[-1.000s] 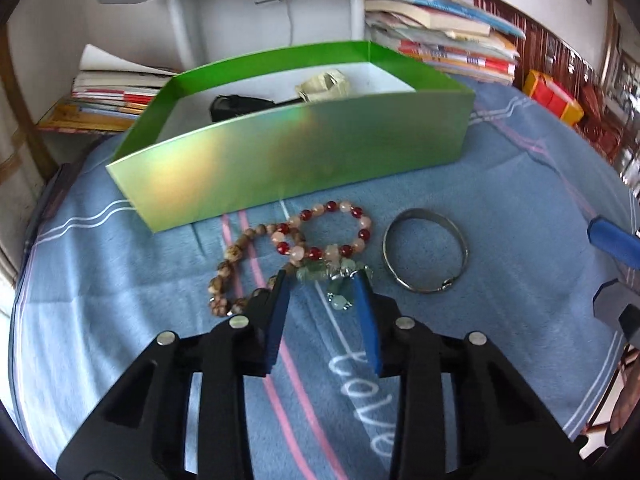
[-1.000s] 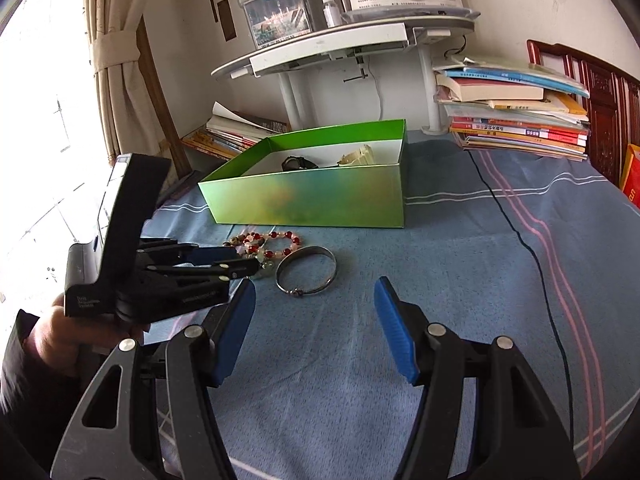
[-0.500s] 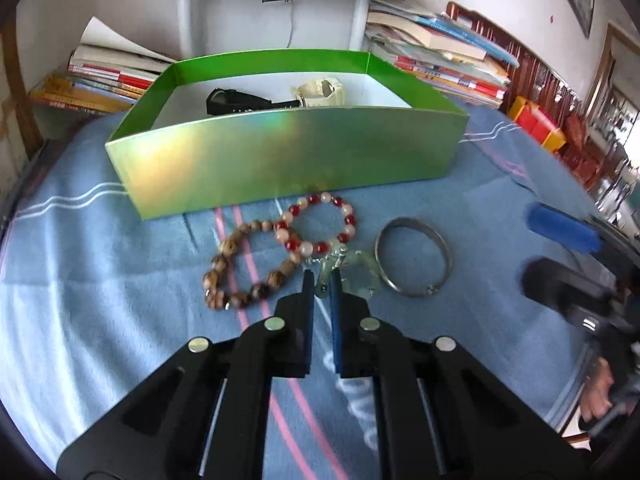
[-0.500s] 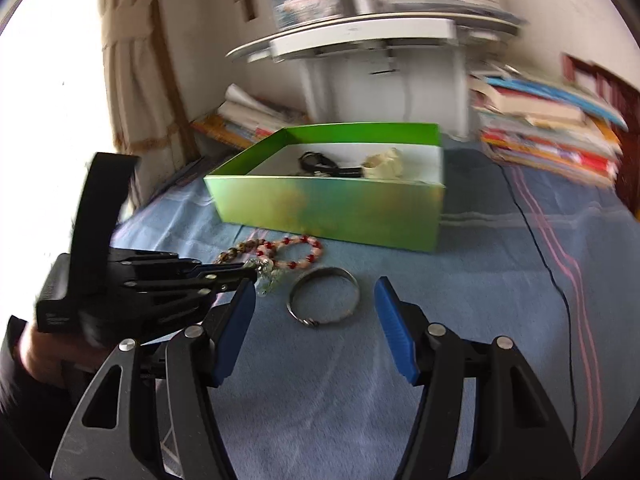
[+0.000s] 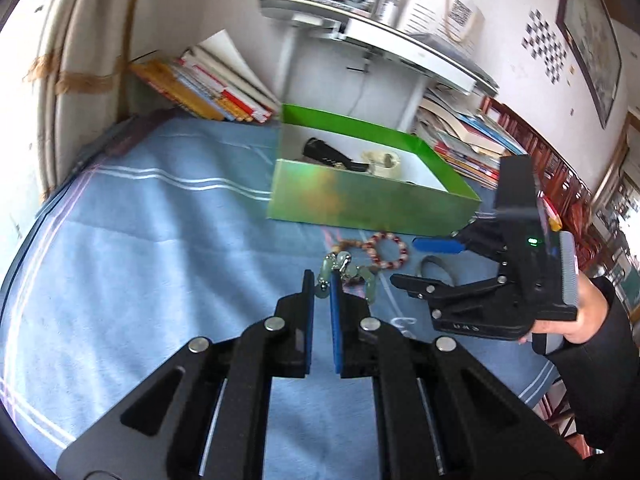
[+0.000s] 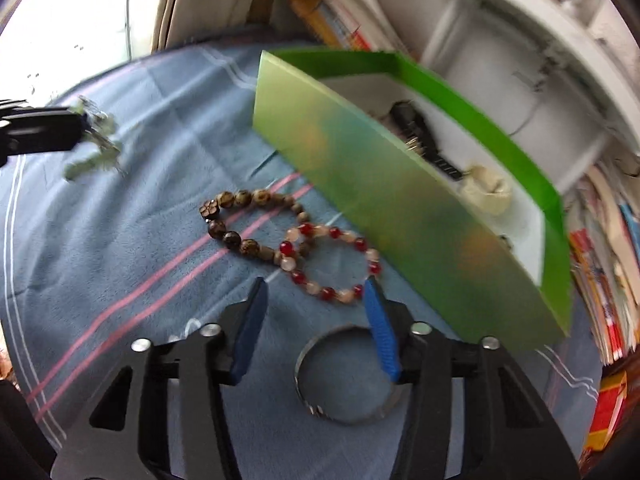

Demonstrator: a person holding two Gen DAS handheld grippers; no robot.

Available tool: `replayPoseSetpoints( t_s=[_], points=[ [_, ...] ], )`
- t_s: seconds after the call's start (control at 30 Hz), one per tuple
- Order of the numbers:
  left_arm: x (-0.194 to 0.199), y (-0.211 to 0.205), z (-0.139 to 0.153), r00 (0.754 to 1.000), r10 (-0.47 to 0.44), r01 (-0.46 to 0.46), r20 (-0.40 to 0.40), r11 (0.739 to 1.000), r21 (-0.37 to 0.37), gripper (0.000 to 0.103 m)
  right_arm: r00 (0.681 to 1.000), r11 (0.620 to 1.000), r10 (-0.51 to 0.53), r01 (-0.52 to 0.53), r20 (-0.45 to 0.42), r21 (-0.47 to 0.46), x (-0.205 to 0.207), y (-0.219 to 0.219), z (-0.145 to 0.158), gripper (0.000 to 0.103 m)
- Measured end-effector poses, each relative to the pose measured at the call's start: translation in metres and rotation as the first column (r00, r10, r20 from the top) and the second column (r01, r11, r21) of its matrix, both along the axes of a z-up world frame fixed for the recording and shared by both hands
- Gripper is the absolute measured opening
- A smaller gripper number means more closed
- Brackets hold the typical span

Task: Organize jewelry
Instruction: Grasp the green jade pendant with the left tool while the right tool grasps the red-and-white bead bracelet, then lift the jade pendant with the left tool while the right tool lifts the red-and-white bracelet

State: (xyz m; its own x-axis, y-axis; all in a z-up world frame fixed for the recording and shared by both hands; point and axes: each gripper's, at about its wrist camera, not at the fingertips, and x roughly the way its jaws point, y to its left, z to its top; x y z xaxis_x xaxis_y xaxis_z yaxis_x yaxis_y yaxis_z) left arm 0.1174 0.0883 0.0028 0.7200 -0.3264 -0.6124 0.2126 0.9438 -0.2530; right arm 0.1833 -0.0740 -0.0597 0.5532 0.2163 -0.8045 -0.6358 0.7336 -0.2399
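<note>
Starting from the left, your left gripper [image 5: 321, 286] is closed tight on the green stone bracelet [image 5: 352, 276], and its two blue pads pinch one end of it. The rest of the pale green beads and the small silver charms hangs from the tips, lifted above the blue blanket [image 5: 160, 248]. In your right wrist view the same bracelet [image 6: 96, 148] shows at the far left edge, blurred, dangling from the dark fingertips of the left gripper [image 6: 78, 120]. Next to the right, the brown wooden bead bracelet [image 6: 244, 220] lies flat on the blanket across the pink stripes. Its right end touches the red and pink bead bracelet [image 6: 332, 264], and the two loops overlap a little there. This second bracelet lies just in front of the long wall of the green box [image 6: 400, 216]. Your right gripper [image 6: 316, 308] points down over this area. Its jaws have just been closing, but they stand partly open, with a clear gap and nothing pressed between the pads. The near edge of the red and pink bracelet sits just beyond the tips. The silver bangle [image 6: 348, 376] lies on the blanket below the right finger, which covers part of its ring; I cannot tell if the finger touches it. Inside the box, further right, rest a black watch [image 6: 420, 140] and a cream coloured item [image 6: 488, 192].
</note>
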Motion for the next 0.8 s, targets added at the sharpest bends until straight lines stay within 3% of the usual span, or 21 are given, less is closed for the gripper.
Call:
replayPoseSetpoints(
  t_s=[0.1, 0.17, 0.2, 0.33, 0.43, 0.53, 0.6, 0.7, 0.73, 0.8],
  points=[
    [0.000, 0.008, -0.006, 1.000, 0.007, -0.008, -0.009, 1.000, -0.012, 0.008, 0.999, 0.999, 0.006, -0.005, -0.049, 0.032, 0.013, 0.001, 0.001, 0.033],
    [0.001, 0.012, -0.009, 1.000, 0.008, -0.008, -0.019, 1.000, -0.019, 0.008, 0.994, 0.998, 0.022, -0.016, -0.104, 0.056, 0.021, 0.002, 0.002, 0.014],
    [0.003, 0.013, -0.011, 1.000, 0.009, -0.009, -0.024, 1.000, -0.021, 0.008, 0.993, 0.998, 0.027, -0.020, -0.113, 0.060, 0.022, 0.002, 0.002, 0.009],
    [0.002, 0.018, -0.013, 1.000, 0.008, -0.008, -0.027, 1.000, -0.030, 0.008, 0.995, 0.999, 0.010, -0.005, -0.104, 0.044, 0.016, 0.009, 0.004, 0.007],
    [-0.002, 0.019, -0.011, 1.000, 0.011, -0.011, -0.022, 0.999, -0.034, 0.008, 0.996, 0.997, -0.002, 0.009, -0.093, 0.080, 0.005, 0.004, 0.009, 0.007],
    [-0.008, 0.017, -0.006, 1.000, 0.007, -0.008, -0.009, 0.999, -0.033, 0.008, 0.999, 0.984, -0.032, 0.037, -0.030, 0.177, -0.012, -0.014, 0.034, 0.007],
    [-0.013, 0.014, 0.000, 1.000, 0.003, -0.002, 0.002, 0.999, -0.032, 0.008, 0.998, 0.958, -0.065, 0.058, 0.015, 0.282, -0.028, -0.033, 0.057, 0.007],
    [-0.023, 0.009, 0.007, 1.000, -0.004, 0.005, 0.024, 0.999, -0.042, 0.008, 0.990, 0.869, -0.135, 0.101, 0.036, 0.484, -0.057, -0.068, 0.088, 0.007],
    [-0.026, 0.006, 0.010, 1.000, -0.006, 0.008, 0.029, 0.999, -0.046, 0.008, 0.987, 0.819, -0.161, 0.117, 0.029, 0.561, -0.072, -0.084, 0.095, 0.007],
    [-0.035, -0.002, 0.014, 0.999, -0.019, 0.021, 0.037, 0.999, -0.045, 0.008, 0.981, 0.767, -0.191, 0.134, 0.024, 0.627, -0.087, -0.094, 0.101, 0.007]
  ],
)
